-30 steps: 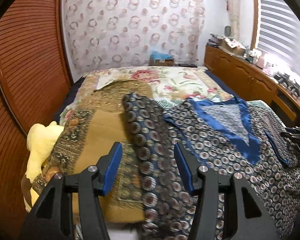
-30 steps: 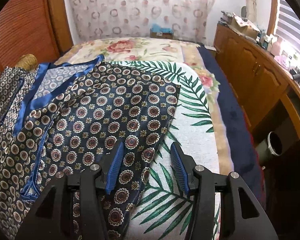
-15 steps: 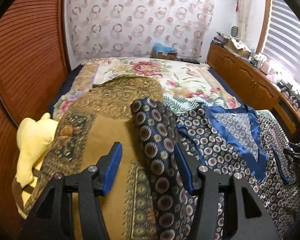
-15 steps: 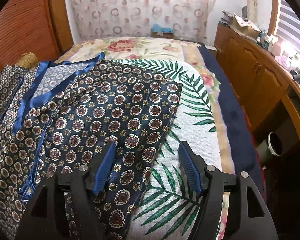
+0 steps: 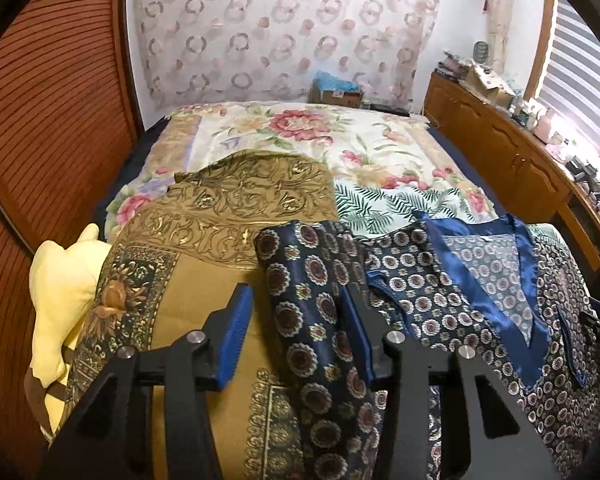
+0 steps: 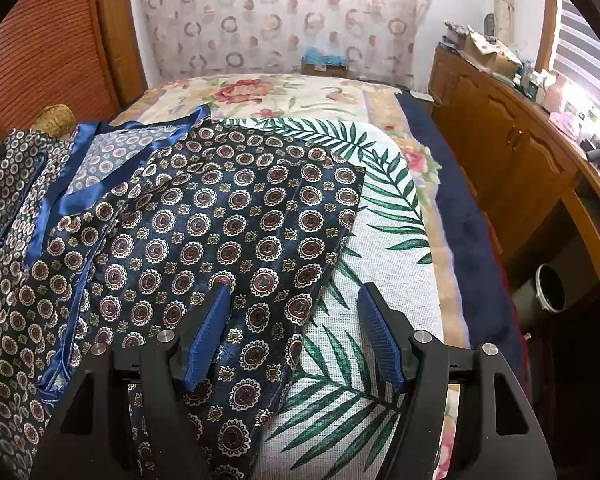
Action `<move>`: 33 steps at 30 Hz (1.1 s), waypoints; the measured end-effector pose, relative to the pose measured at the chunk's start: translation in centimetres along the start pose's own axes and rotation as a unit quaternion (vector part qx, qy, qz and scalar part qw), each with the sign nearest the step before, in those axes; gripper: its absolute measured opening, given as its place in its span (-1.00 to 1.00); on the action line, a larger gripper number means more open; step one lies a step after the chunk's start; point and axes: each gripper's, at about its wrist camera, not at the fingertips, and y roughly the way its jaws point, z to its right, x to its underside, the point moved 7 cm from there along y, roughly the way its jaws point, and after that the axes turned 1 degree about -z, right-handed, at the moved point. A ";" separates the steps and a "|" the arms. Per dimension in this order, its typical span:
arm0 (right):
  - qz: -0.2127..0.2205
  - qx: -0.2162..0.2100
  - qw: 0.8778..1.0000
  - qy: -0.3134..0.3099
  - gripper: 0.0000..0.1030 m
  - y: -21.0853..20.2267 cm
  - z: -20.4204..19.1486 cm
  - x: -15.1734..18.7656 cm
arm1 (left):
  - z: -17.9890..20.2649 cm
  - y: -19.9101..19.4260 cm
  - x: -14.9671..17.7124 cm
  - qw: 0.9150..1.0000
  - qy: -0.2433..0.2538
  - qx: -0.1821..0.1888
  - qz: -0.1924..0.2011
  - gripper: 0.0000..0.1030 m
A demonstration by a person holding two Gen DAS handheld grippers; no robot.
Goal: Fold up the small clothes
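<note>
1. Left wrist view looks across a bed (image 5: 380,148) with one navy patterned shirt (image 5: 480,292) spread over its near end, its blue collar open toward the far wall.
2. One sleeve (image 5: 312,320) of that shirt lies folded lengthwise over a gold blanket (image 5: 204,280) and runs up between the left gripper (image 5: 296,332) fingers, which are spread and have just been closing; whether the pads already touch the cloth I cannot tell.
3. One yellow soft toy (image 5: 60,292) sits at the left edge of the bed, just beside the gold blanket and against the slatted wooden wall (image 5: 48,120).
4. From the right wrist view, the right gripper (image 6: 296,332) fingers are spread wide and pinch nothing; the left one rests over the shirt's hem, the right one over a leaf-print sheet (image 6: 380,240).
5. The other sleeve (image 6: 268,208) lies flat on that leaf-print sheet.
6. One long wooden cabinet (image 6: 508,148) runs along the right wall, its top crowded with small items too cluttered to count.
7. One dark pot (image 6: 548,288) stands on the floor between bed and cabinet.
8. One cardboard box (image 6: 324,64) sits at the far end of the bed.
</note>
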 end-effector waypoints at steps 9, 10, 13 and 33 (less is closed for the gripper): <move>0.000 0.000 1.000 0.000 0.32 0.0 0.0 0.0 | 0.3 0.4 0.5 1.000 0.027 0.011 0.006 -0.95; 0.000 0.000 1.000 0.000 0.32 0.0 0.0 0.0 | 0.5 -0.2 0.4 0.999 0.028 0.017 0.019 -0.96; 0.000 0.000 1.000 0.000 0.32 0.0 0.0 0.0 | 1.6 -2.3 0.0 0.997 0.035 0.044 0.049 -1.00; -0.028 -0.002 1.000 0.000 -0.59 2.5 0.8 -3.9 | 5.2 -9.0 3.3 0.986 0.084 0.081 0.122 -1.00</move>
